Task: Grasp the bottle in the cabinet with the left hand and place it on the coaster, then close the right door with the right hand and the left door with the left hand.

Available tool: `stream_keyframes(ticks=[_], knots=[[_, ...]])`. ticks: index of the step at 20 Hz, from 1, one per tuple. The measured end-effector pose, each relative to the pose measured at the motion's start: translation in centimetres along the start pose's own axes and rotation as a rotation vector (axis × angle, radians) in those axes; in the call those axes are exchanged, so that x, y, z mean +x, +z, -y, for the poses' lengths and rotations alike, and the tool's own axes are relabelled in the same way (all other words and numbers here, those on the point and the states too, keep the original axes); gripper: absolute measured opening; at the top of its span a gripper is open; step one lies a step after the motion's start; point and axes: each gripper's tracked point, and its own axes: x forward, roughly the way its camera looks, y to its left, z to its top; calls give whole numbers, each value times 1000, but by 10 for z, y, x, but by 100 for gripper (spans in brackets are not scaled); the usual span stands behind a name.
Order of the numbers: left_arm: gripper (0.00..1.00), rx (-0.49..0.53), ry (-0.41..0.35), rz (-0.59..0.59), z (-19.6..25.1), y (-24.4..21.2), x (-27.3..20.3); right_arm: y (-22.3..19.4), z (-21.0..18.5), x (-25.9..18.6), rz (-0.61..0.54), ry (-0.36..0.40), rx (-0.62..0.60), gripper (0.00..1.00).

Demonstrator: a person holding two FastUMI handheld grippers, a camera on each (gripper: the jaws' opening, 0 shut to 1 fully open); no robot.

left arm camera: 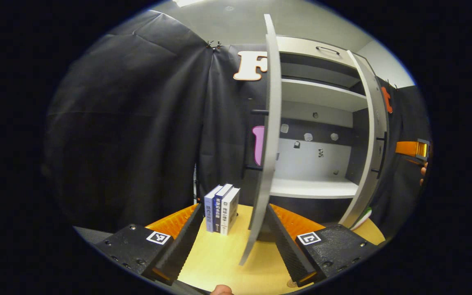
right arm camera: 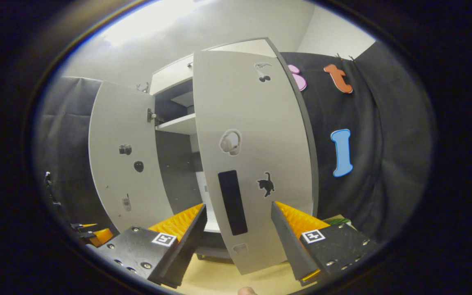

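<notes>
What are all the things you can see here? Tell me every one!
Cabinet: one, white shelves, dark back, on the table.
Doors: two, pale grey, both open; left door, right door with a dark handle.
Books: three, blue and white, upright beside the left door.
Table: one, light wood.
Left gripper: one, open, near the left door's edge.
Right gripper: one, open, facing the right door.

black cloth wall, pale ceiling, wooden tabletop
</notes>
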Motion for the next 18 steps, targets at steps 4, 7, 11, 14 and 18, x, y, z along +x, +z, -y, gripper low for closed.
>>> stream_keyframes(ticks=[4, 7, 11, 14, 18], knots=[[96, 11, 68, 21, -29, 11, 14, 1, -6, 2, -1, 10, -10, 91], [96, 34, 106, 42, -38, 19, 20, -2, -7, 0, -6, 11, -14, 90], [96, 55, 136, 71, -45, 36, 47, -3, -7, -2, 3, 4, -23, 90], [96, 56, 145, 81, -46, 42, 58, 0, -6, -5, 14, -9, -24, 95], [96, 44, 125, 89, -39, 44, 71, 1, -6, -5, 27, -28, -21, 90]])
